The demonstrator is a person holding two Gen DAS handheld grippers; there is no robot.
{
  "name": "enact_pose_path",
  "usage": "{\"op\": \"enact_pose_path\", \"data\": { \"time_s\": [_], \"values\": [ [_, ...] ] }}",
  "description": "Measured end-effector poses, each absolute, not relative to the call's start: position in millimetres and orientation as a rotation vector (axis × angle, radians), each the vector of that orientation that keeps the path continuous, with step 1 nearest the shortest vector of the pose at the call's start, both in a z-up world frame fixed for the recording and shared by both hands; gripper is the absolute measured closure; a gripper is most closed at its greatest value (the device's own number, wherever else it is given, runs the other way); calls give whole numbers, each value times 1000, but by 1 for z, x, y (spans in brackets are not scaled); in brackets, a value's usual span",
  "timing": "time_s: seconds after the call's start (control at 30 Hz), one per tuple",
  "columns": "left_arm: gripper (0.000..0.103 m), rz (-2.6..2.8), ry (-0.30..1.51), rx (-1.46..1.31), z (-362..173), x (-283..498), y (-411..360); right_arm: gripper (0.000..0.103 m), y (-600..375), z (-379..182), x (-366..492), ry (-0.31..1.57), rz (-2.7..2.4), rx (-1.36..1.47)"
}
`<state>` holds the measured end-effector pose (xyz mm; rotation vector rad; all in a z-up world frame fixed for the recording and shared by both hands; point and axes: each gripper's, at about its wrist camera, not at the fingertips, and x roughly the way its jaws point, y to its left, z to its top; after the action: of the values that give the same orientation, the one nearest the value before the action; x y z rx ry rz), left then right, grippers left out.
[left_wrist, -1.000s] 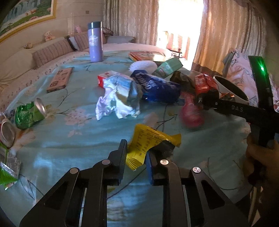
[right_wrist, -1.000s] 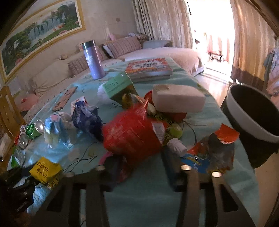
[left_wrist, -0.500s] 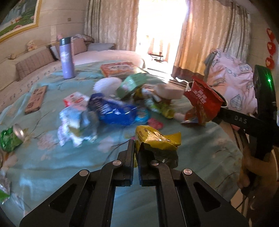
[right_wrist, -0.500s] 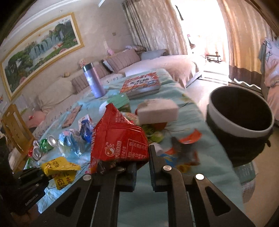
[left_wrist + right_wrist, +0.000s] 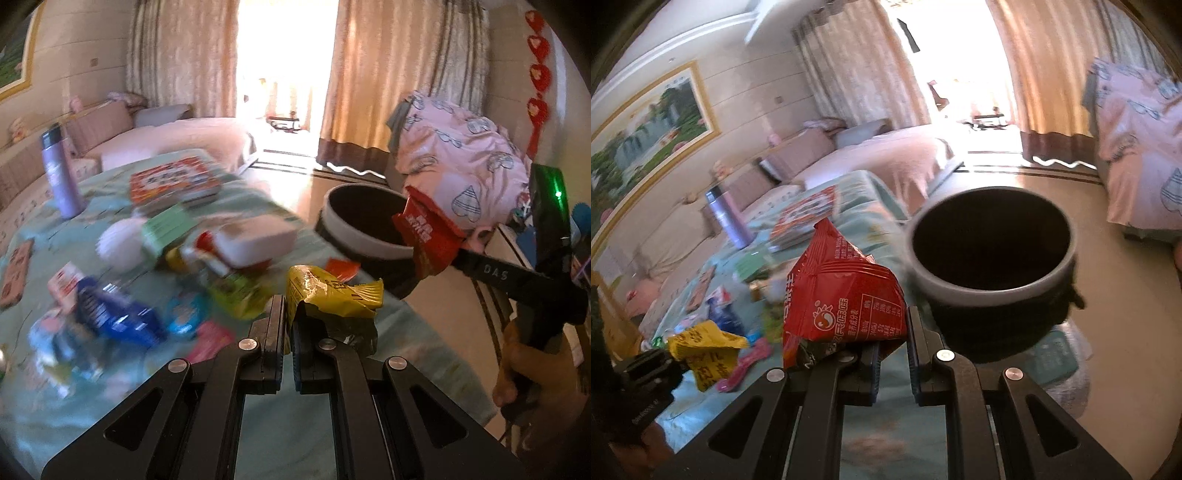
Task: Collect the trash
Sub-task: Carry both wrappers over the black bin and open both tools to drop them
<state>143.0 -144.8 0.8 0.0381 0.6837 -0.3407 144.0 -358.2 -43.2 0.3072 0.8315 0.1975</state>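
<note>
Barely begun: left gripper [image 5: 289, 325] clamped on yellow wrapper [image 5: 332, 295], right gripper [image 5: 892, 343] pinching red snack packet [image 5: 846, 295] short of bin [image 5: 991, 251] ahead; table [image 5: 258, 424] litter remaining behind

The counter [image 5: 258, 424] has a light blue cloth with flowers on it. On it stand a purple bottle [image 5: 61, 177] at the far left and a flat red picture book [image 5: 173, 182] near it, and closer in lie a green box [image 5: 166, 230], a white block [image 5: 258, 236], a round white thing [image 5: 118, 243], a blue bag [image 5: 118, 321], a small pink wrapper [image 5: 212, 339] and more blurry wrappers. A dark bin [image 5: 993, 258] with a pale rim sits at the counter's right edge.
</note>
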Motion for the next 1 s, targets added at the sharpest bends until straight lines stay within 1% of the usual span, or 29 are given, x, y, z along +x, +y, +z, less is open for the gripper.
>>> {"op": "enact_pose_path", "data": {
  "time_s": [0.33,0.57,0.83,0.9,0.97,1.0],
  "values": [
    [100,-416,725,76,5,186,-212,91,-419,-59,174,889,107,353],
    [100,-449,758,104,10,226,-255,91,-440,-67,197,942,81,361],
    [100,-468,828,128,0,267,-289,91,-455,-77,237,1032,71,309],
    [100,-468,847,140,-4,277,-295,89,-457,-80,246,1058,70,286],
    [98,-464,865,149,-7,283,-299,86,-459,-83,252,1083,69,267],
    [94,-461,879,150,-10,287,-301,86,-460,-85,254,1092,67,261]
  ]
}}
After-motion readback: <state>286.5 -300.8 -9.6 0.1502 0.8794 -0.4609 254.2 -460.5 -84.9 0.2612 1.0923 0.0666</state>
